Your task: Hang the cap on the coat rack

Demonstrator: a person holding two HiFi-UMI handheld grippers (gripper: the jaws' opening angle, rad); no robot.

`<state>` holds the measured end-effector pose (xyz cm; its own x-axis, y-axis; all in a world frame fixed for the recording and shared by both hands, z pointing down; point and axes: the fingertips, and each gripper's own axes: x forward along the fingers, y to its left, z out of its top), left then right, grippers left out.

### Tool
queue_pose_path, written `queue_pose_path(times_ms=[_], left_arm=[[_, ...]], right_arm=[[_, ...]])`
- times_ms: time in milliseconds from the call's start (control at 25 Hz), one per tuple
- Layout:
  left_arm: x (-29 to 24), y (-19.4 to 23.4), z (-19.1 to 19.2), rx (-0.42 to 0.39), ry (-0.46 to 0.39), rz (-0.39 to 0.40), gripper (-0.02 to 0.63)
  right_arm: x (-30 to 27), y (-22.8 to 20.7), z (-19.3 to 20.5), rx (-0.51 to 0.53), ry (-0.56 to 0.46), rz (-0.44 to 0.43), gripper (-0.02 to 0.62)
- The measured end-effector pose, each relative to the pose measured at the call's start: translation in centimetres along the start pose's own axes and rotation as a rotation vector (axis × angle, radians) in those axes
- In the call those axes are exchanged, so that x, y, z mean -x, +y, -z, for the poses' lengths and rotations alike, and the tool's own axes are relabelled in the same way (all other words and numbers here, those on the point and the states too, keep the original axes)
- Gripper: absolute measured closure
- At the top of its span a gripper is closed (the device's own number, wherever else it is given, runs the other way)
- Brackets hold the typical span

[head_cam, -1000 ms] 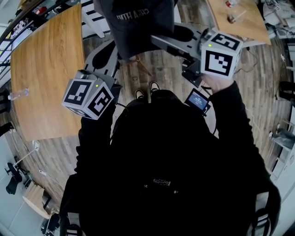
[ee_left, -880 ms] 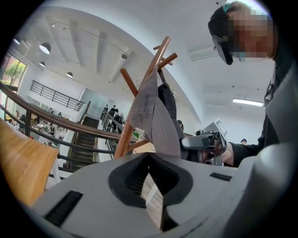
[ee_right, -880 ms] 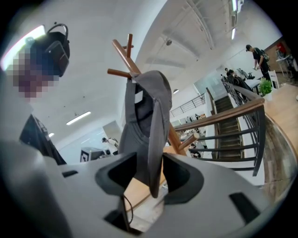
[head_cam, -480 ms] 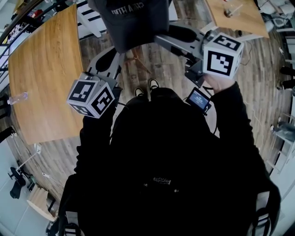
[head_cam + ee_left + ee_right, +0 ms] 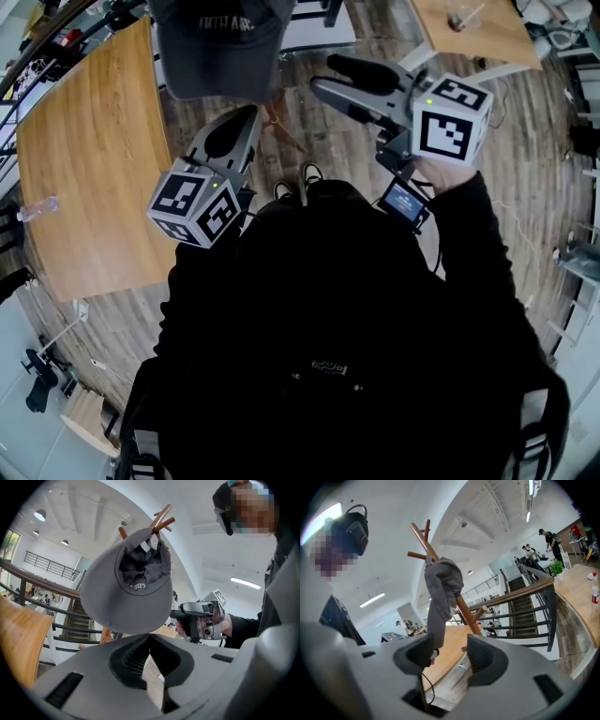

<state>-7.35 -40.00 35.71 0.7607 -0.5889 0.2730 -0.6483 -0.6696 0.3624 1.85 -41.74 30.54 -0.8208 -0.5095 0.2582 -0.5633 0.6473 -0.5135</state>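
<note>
**Now Hung Up: Time to Let Go and Back Away**

Nearly done with the hanging step. Cap [image 5: 126, 588] up on a top peg [image 5: 163, 520] of the coat rack [image 5: 423, 538], open side toward the left gripper view, brim [image 5: 126, 618] pointing down. Looks to be hanging by itself, with nothing gripping it.

Right gripper [image 5: 450, 644]: jaws wide apart, just been opening. Nothing between them but floor [image 5: 454, 677] and the rack's pole [image 5: 466, 611] farther back. Brim edge just beside one jaw tip in the right gripper view; cannot tell there whether touching. Seen from the head view, apart from the cap.

Left gripper [image 5: 150, 637]: jaw tips together, holding nothing, sitting just under the brim.

Next, probably: pull both grippers back and down, slowly. Mind the brim on the way out, to avoid knocking the cap off its peg. Then look once more to check for a steady hang, no swinging, no sliding. If slipping, pinch the brim again and push farther onto the peg.
</note>
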Motion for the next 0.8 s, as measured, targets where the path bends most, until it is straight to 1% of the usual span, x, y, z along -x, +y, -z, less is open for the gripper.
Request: queue_pose_path(times_ms=[120, 160, 280, 400, 560, 680, 800], left_arm=[[-0.1, -0.3, -0.9, -0.041, 0.0, 0.016, 0.6], [-0.2, -0.5, -1.1, -0.051, 0.003, 0.023, 0.6], [-0.3, -1.3, -1.1, -0.055, 0.002, 0.045, 0.6], [-0.3, -2.0, -0.8, -0.047, 0.001, 0.059, 0.6], [0.1, -2.7, -0.6, -0.044, 0.003, 0.067, 0.6], [0.2, -4.7, 0.0, -0.05, 0.015, 0.12, 0.6], [0.5, -6.5, -0.8, -0.087, -0.029, 0.172, 0.6]], right_arm=[[-0.5, 0.3, 0.4, 0.014, 0.03, -0.002, 0.387], [-0.7, 0.3, 0.7, 0.02, 0.048, -0.001, 0.422], [-0.4, 0.3, 1.4, 0.031, 0.09, 0.0, 0.584], [0.2, 0.9, 1.4, 0.031, 0.082, -0.019, 0.591], [0.7, 1.4, 1.1, 0.042, 0.066, -0.02, 0.591], [0.9, 1.6, 0.7, 0.063, 0.06, -0.018, 0.591], [1.0, 2.0, 0.4, 0.109, 0.053, -0.018, 0.592]])
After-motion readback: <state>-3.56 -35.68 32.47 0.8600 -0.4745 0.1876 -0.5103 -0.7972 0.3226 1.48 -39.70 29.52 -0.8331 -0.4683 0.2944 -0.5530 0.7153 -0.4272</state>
